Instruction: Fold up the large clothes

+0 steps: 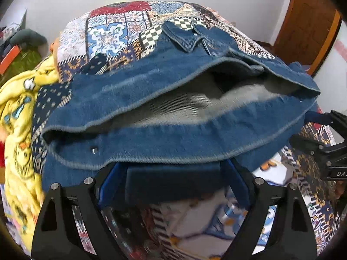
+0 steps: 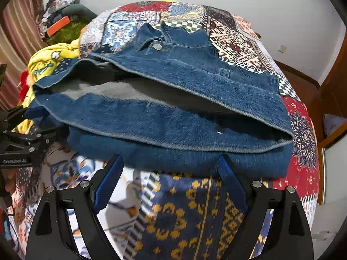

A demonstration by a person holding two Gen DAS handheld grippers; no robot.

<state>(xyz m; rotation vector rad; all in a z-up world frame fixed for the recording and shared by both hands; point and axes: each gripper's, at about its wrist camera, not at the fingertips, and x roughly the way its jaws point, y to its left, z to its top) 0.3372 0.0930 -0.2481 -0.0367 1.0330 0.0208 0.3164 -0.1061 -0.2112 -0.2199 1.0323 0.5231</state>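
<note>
A blue denim jacket (image 1: 173, 99) lies across the middle of both views on a bed covered by a patchwork quilt (image 1: 112, 34), its hem layers parted so the grey lining (image 1: 195, 106) shows. At the lower centre of the left wrist view, the left gripper (image 1: 173, 173) has its jaws spread wide, with the jacket's near edge sagging between the blue pads (image 1: 238, 182). In the right wrist view the right gripper (image 2: 171, 166) also stands wide apart at the lower centre, its tips right at the folded near edge. A yellow blanket (image 1: 19, 112) is bunched at the left of the frame, beside the jacket.
</note>
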